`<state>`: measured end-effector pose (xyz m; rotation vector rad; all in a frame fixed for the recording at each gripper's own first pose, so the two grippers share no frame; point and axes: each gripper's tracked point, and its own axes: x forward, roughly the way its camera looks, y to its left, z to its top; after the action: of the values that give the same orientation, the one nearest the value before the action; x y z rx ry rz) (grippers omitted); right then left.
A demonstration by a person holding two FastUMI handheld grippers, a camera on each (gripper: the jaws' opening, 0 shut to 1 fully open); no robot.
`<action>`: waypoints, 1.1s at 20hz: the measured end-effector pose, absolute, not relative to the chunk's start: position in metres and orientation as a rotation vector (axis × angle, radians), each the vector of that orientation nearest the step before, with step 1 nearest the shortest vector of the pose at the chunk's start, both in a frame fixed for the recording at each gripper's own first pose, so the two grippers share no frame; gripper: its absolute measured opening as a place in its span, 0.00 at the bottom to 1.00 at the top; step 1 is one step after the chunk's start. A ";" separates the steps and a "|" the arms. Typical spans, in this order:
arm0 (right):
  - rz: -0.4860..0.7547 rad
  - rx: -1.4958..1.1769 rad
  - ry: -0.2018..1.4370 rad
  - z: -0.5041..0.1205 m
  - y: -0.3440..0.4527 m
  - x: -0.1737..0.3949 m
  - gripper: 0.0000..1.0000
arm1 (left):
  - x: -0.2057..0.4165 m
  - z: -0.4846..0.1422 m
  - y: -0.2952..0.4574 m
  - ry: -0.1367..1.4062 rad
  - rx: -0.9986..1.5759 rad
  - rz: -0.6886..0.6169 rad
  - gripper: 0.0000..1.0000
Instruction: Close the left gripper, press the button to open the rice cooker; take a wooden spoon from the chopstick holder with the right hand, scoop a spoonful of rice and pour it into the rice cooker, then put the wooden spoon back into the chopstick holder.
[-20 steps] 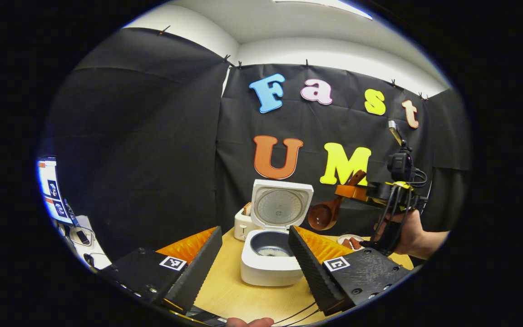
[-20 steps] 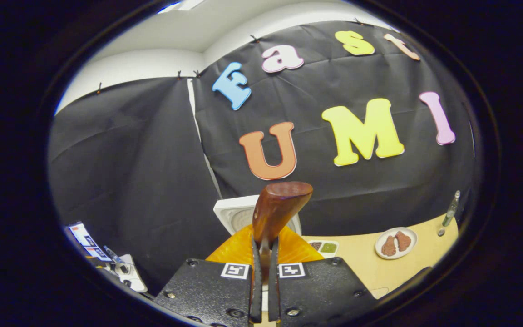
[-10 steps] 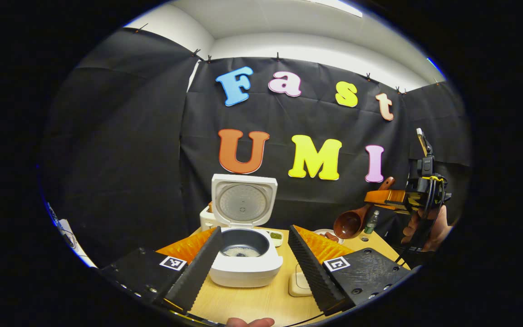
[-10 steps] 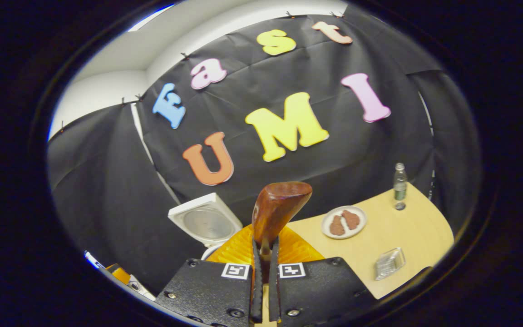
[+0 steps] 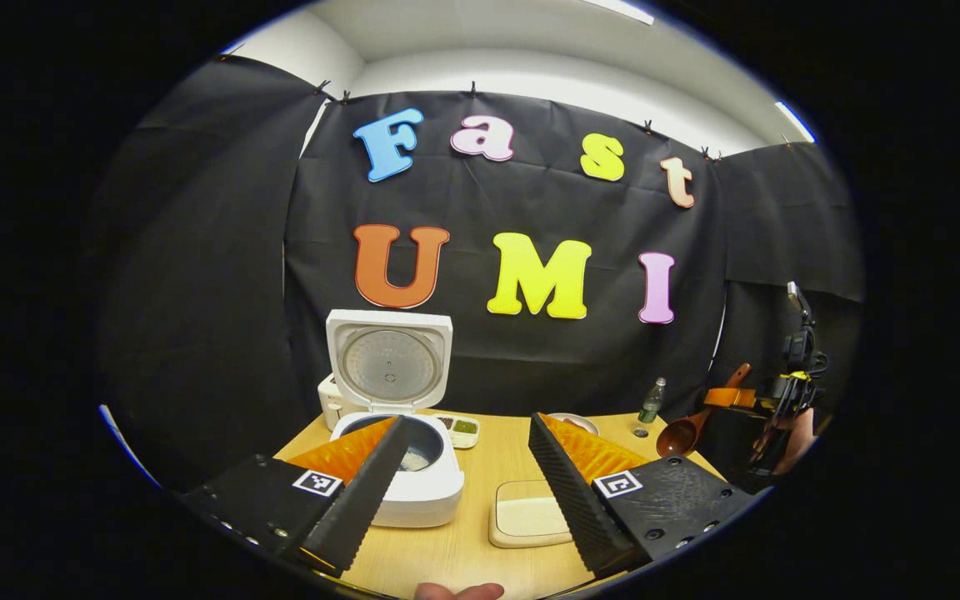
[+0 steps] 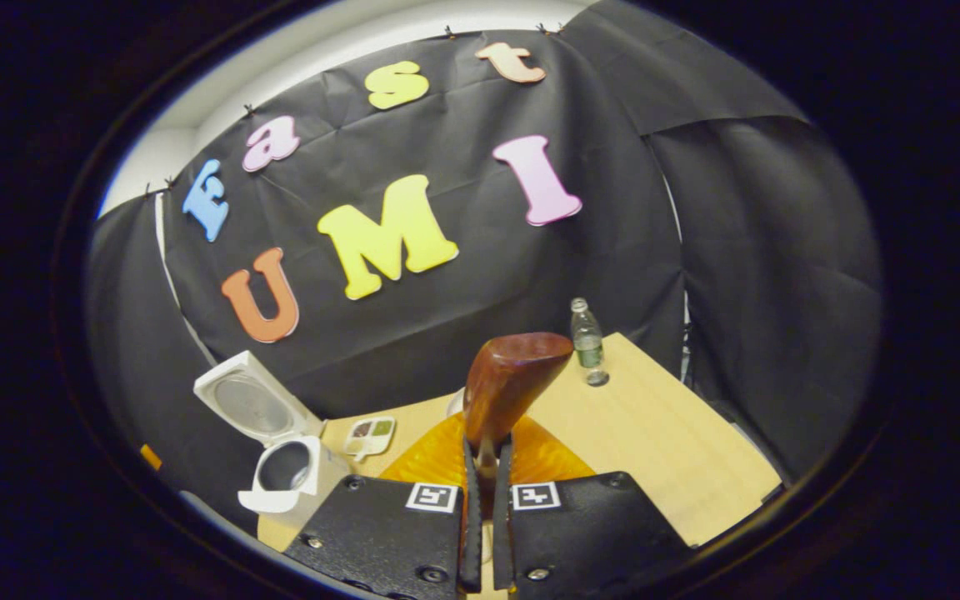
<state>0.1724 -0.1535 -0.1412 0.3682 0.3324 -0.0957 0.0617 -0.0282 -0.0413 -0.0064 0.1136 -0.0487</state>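
Off at the table's right end, the right gripper [image 6: 485, 467] clamps the wooden spoon [image 6: 507, 385] well apart from the open rice cooker [image 5: 401, 467]; next, probably, finding the chopstick holder, while the left gripper [image 5: 467, 479] gapes empty.

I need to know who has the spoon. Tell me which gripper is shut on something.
The right gripper: its fingers are clamped on the wooden spoon. The left gripper is open, holding nothing.
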 end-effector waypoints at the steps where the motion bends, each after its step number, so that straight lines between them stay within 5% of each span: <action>1: -0.115 0.353 0.338 -0.152 -0.163 0.177 0.10 | 0.062 -0.044 -0.029 0.118 -0.003 -0.044 0.94; 12: -0.164 0.274 0.464 -0.282 -0.181 0.222 0.11 | 0.067 -0.062 -0.034 0.199 0.012 0.037 0.94; 22: -0.125 0.309 0.517 -0.331 -0.178 0.235 0.13 | 0.062 -0.071 -0.034 0.241 0.033 0.086 0.94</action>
<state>0.2348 -0.1778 -0.3311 0.3087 0.5170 -0.1253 0.0621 -0.0336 -0.0712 0.0335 0.2407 0.0864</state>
